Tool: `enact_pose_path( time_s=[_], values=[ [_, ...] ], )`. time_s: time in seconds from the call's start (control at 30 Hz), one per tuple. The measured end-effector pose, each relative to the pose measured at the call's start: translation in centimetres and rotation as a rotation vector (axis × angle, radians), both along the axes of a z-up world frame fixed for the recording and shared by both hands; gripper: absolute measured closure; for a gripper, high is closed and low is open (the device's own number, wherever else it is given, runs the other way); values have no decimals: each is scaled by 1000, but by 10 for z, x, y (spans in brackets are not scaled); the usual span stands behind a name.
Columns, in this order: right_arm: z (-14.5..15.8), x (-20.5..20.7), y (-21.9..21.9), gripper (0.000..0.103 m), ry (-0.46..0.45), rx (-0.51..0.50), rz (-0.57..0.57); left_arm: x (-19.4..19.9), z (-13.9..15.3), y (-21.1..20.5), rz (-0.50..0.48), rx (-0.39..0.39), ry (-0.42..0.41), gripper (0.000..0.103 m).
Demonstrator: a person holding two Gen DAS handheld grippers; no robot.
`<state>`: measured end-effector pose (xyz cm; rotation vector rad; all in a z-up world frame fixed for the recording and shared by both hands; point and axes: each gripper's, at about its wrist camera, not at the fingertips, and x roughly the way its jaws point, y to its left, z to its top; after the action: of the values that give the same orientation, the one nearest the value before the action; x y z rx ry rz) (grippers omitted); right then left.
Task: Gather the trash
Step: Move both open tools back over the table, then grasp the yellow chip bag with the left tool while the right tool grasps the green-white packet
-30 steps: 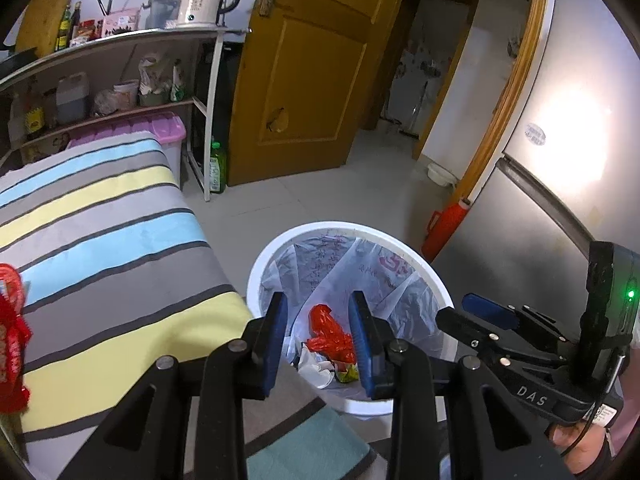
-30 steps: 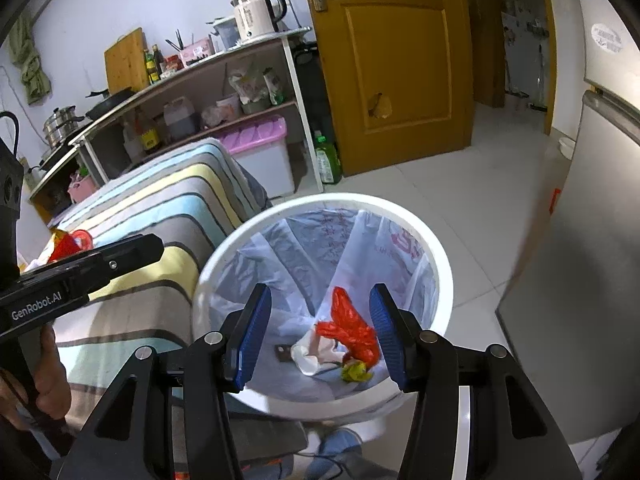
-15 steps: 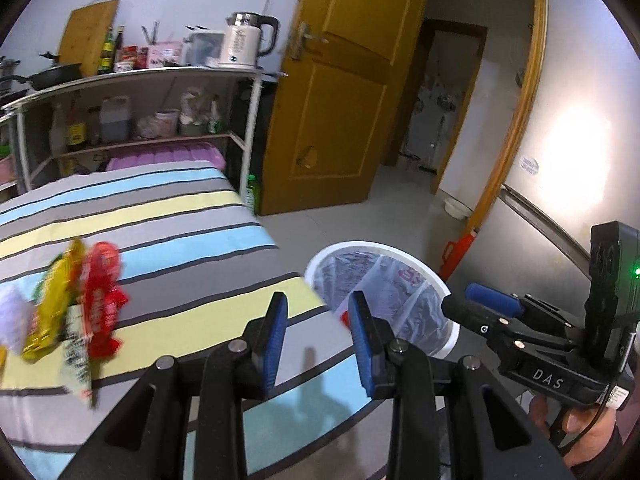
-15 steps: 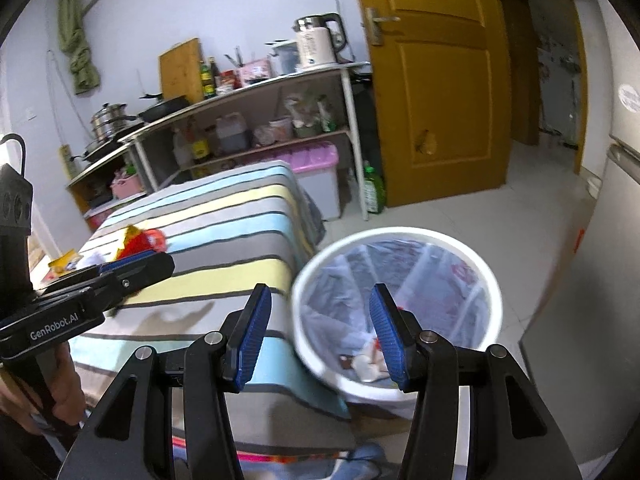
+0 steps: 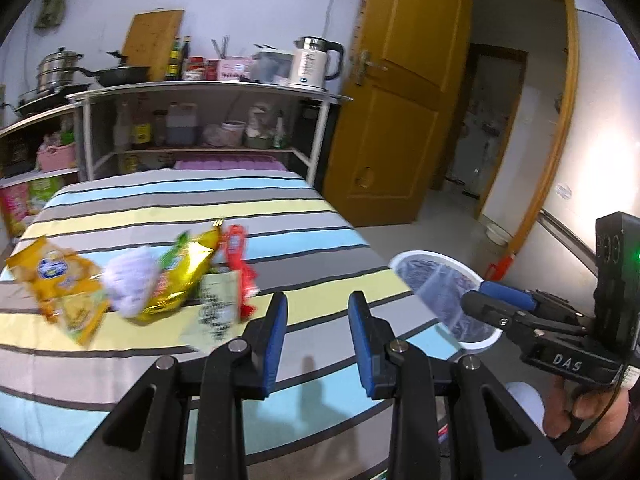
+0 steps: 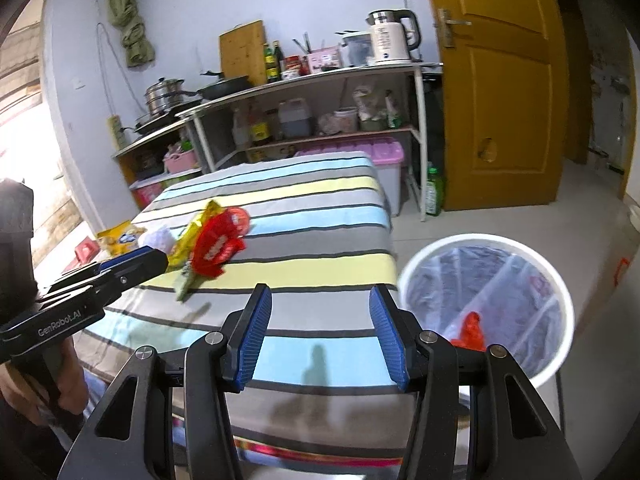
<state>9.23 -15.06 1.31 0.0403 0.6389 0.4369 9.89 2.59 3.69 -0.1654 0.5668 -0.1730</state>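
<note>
Both tongs empty, jaws parted, ribbed blue pads on black plastic arms. Left tongs (image 5: 317, 332) hover over the near part of the bed (image 5: 280, 216), whose cloth cover runs in flat grey, pale blue and yellow stripes edged with thin black lines. Right tongs (image 6: 320, 338) hang over the bed's near edge, gap wider than the left pair's. Trash lies in a loose cluster on the yellow and grey stripes: orange-yellow snack bag (image 5: 60, 280), crinkled and glossy; white crumpled wad (image 5: 130, 280) just beside it; shiny gold foil bag (image 5: 182, 276); flat printed paper wrapper (image 5: 216, 308); thin red wrapper (image 5: 238, 260), twisted, at the cluster's right end. Edges blurred, so which pieces overlap cannot be told. Round white bin (image 6: 486, 308) stands on the tile floor just off the bed's corner, lined with a translucent, wrinkled plastic bag; a red scrap (image 6: 472, 330) lies inside. Metal-frame shelf (image 5: 208, 92) behind the bed carries a white kettle (image 5: 312, 64).
</note>
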Motion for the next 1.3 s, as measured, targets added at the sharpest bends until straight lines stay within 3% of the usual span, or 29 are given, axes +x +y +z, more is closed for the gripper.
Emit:
enact_pose_path(
  time_s=[0.33,0.87,1.1,1.3],
  values=[
    [-1,1,49,51,18,-1,100,-11,-11,56,125,-9,17,70],
    [-9,27,113,57,48,-7,200,-11,-25,128,282,-16,18,46],
    [-21,37,133,60,85,-8,242,-17,-33,166,379,-60,36,45],
    [-37,41,146,61,143,-3,275,-8,-47,181,391,-98,86,45]
  ],
)
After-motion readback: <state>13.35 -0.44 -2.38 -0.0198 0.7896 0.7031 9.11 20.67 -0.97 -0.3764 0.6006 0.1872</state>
